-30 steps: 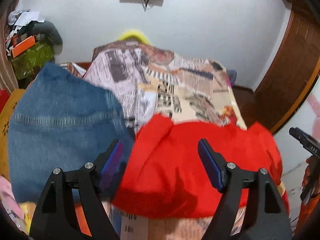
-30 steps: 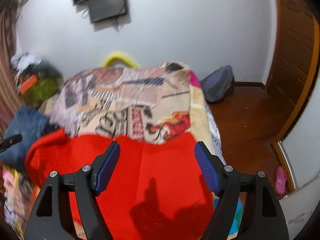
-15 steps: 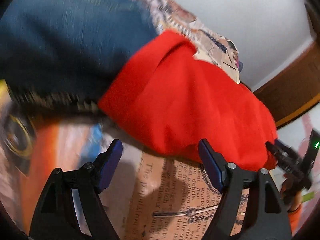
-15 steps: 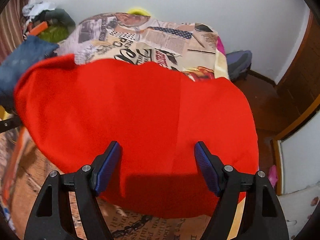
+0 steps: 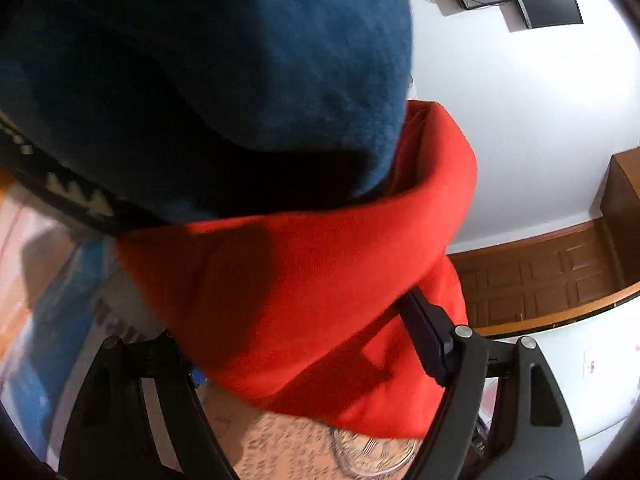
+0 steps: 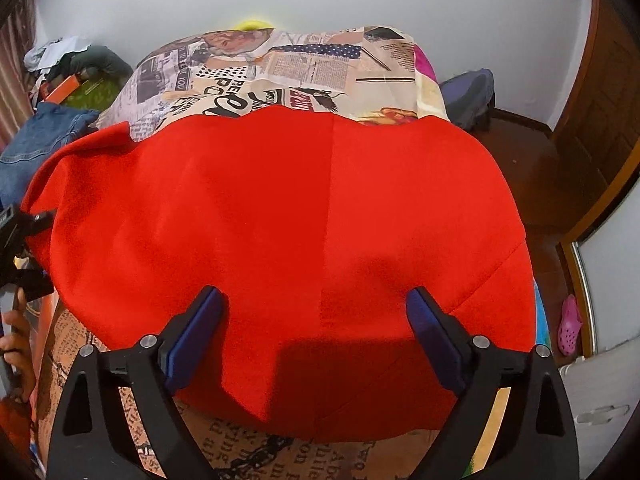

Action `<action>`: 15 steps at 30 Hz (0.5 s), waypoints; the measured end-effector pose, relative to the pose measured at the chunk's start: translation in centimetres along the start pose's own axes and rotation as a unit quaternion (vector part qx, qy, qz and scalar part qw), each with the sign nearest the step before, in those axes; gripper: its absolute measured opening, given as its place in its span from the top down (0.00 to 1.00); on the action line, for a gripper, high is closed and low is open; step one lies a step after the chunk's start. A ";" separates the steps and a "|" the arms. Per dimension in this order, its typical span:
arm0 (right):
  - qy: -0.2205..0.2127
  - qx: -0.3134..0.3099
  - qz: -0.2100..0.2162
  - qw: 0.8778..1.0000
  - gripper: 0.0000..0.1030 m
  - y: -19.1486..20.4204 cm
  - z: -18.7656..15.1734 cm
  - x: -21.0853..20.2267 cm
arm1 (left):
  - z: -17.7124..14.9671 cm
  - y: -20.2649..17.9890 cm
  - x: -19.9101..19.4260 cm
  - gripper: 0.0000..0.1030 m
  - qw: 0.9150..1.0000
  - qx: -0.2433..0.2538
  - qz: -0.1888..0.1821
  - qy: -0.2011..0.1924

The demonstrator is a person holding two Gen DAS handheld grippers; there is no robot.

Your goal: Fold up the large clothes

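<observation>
Right wrist view first: a bed (image 6: 280, 68) with a newspaper-print cover fills the room ahead, blue jeans (image 6: 36, 140) are heaped at its left edge, a cluttered pile (image 6: 76, 64) sits in the far left corner, a dark bag (image 6: 472, 96) leans by the wall, and a pink clog (image 6: 570, 324) lies on the wooden floor at right. Spread flat across the near half of the bed is the red garment (image 6: 280, 220), smooth, with a seam running down its middle and its near hem just beyond my fingers. My right claw (image 6: 314, 336) points steeply down over that hem; its jaws have just been opening and now stand wide apart, the cloth lying below them, not pinched. At the far left edge I see my left claw (image 6: 20, 248) and part of my hand (image 6: 16, 340).

Left wrist view, tilted and blurred: the jeans (image 5: 200, 80) loom right over the lens, overlapping a thick fold of the red garment (image 5: 312, 300). My left claw (image 5: 312, 364) is spread, that fold bulging between its fingers; whether they press it I cannot tell.
</observation>
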State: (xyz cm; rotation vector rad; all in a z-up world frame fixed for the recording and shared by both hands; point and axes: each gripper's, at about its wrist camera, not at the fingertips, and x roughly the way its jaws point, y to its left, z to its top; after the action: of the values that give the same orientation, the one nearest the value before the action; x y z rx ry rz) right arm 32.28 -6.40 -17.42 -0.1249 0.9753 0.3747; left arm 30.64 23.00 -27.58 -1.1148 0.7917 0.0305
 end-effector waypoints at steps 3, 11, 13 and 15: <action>0.002 0.001 0.000 1.000 0.10 0.0 0.0 0.0 | -0.5 -1.6 0.3 0.27 1.000 0.022 0.015 -0.007; 0.016 -0.012 -0.005 1.000 0.10 0.1 0.6 -1.0 | -2.7 -9.6 -1.3 0.93 0.983 0.167 0.072 -0.032; 0.012 -0.018 -0.007 1.000 0.10 0.2 1.0 -1.6 | -3.3 -11.9 -3.0 0.95 0.976 0.201 0.067 -0.051; 0.002 -0.027 -0.008 1.000 0.10 0.6 1.7 -2.5 | -3.1 -13.9 -5.0 0.96 0.975 0.206 0.034 -0.068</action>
State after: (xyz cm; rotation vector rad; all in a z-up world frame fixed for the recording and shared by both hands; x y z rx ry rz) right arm 32.14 -6.01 -14.37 -0.1818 0.9678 0.3858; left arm 30.77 15.80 -14.35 -0.6835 0.6753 -0.0003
